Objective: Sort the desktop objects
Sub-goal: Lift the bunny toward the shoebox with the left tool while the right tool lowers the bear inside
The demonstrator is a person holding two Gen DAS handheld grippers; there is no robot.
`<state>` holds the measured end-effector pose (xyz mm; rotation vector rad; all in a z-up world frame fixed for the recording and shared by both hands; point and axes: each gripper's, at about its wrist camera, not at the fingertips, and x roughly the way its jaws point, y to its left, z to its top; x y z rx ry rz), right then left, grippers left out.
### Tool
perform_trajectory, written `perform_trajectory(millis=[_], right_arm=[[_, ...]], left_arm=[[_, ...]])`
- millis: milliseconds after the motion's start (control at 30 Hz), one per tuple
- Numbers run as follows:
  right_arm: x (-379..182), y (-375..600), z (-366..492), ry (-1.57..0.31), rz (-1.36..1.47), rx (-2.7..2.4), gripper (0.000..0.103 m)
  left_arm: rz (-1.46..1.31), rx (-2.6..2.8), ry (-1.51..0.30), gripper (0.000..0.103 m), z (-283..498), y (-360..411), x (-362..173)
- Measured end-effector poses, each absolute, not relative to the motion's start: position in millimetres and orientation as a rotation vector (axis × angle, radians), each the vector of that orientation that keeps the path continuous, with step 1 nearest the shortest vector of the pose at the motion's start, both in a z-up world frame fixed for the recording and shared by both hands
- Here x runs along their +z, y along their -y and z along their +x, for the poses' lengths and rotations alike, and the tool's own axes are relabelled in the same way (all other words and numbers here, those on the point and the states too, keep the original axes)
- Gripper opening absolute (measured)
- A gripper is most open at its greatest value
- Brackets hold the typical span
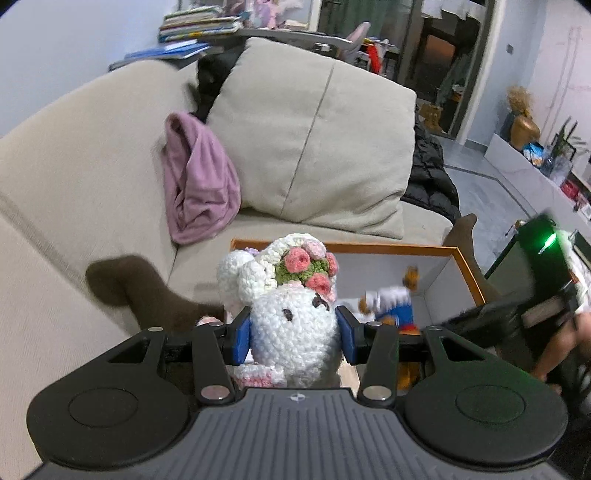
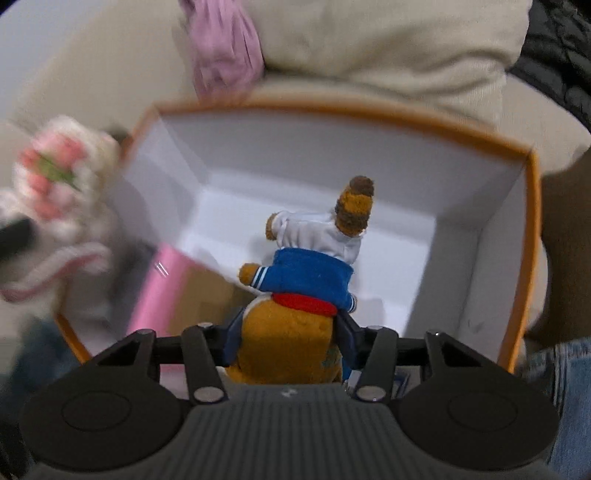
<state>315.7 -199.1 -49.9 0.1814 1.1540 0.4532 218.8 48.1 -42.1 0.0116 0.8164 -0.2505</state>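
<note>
Brown plush toy [image 2: 295,295] clamped in right gripper [image 2: 286,345], long axis pointing into orange-rimmed box [image 2: 532,229], crochet doll [image 1: 295,332] pinched upright in left gripper [image 1: 295,332].

No readable text, brand, number or label in either view. Only a small round emblem on the ribbed gripper housing [image 1: 296,397], too small to read. Spines of the book stack [image 1: 199,24] at the back are blurred, no titles legible.
</note>
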Motion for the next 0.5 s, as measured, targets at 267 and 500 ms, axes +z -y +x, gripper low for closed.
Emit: perform_trajectory(millis=[267,500], right_arm=[[-44,189,357,-1.040,0.411,0.533,0.054],[-69,168,379,-1.096,0.476,0.597,0.054]], left_arm=[[0.104,-0.209,-0.842,0.053,253,-32,-69],[0.241,-0.181,-0.845,0.053,267,-15,-95]])
